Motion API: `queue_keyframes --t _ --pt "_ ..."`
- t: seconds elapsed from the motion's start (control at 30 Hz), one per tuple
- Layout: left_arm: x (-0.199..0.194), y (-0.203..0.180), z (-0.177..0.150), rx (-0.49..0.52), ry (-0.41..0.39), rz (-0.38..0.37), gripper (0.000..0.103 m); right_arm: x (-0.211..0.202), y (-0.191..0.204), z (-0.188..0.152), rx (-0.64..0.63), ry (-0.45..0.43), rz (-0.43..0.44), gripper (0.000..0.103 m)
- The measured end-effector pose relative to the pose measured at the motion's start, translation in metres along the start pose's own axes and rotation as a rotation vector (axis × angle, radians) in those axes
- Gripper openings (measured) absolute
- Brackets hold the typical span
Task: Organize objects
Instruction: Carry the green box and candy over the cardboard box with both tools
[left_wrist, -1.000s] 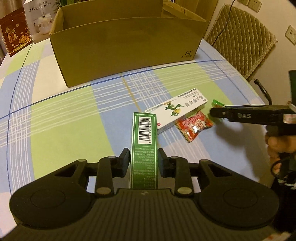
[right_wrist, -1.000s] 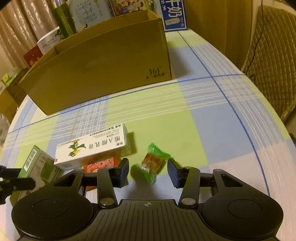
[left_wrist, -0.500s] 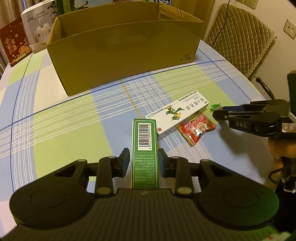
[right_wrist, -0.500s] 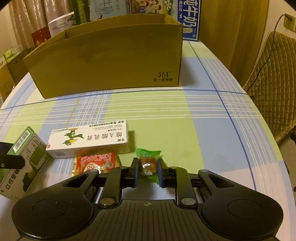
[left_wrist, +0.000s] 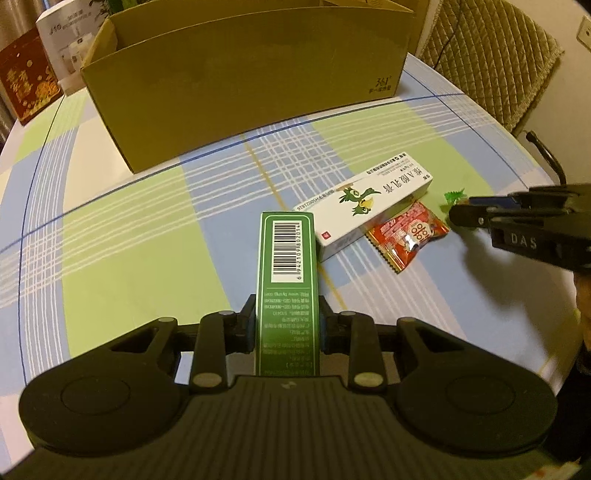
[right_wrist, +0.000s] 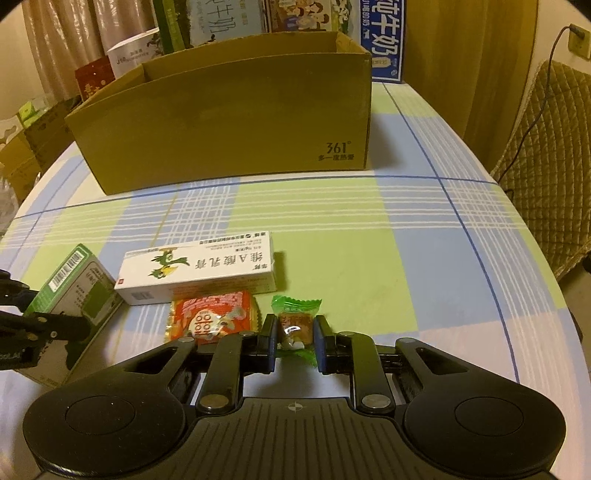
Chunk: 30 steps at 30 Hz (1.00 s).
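Checked surface: carton far; white box, red packet, green box near, left.

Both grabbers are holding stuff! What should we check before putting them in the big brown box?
1. Left gripper shut on the green box: ok, both fingers press its sides.
2. Right gripper shut on the green-wrapped candy: ok, the candy sits between the fingers.
3. Cardboard box open on top: ok, no lid or flaps cover it.
4. Room inside the cardboard box: cannot tell, its floor is hidden behind the front wall.
5. Way to the cardboard box free: ok, only bare tablecloth lies between.
6. All things collected: not ok, the white box and the red packet are on the table.
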<state>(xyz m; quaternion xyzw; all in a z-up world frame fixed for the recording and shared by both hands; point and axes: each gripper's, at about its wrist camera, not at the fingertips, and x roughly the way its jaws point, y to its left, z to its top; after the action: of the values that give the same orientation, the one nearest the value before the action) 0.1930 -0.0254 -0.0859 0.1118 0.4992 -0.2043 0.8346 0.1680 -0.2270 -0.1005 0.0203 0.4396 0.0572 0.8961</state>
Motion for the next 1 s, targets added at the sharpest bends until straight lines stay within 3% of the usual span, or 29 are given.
queue_keyframes --t 0.43,1.0 --pt "-0.048 0.010 0.002 -0.118 -0.081 -0.019 0.025 -0.037 0.005 -0.001 0.032 -0.039 0.046 0.017" --pt "-0.102 -0.003 -0.004 -0.179 -0.166 -0.009 0.025 -0.093 0.016 0.010 0.025 -0.115 0.090 0.017"
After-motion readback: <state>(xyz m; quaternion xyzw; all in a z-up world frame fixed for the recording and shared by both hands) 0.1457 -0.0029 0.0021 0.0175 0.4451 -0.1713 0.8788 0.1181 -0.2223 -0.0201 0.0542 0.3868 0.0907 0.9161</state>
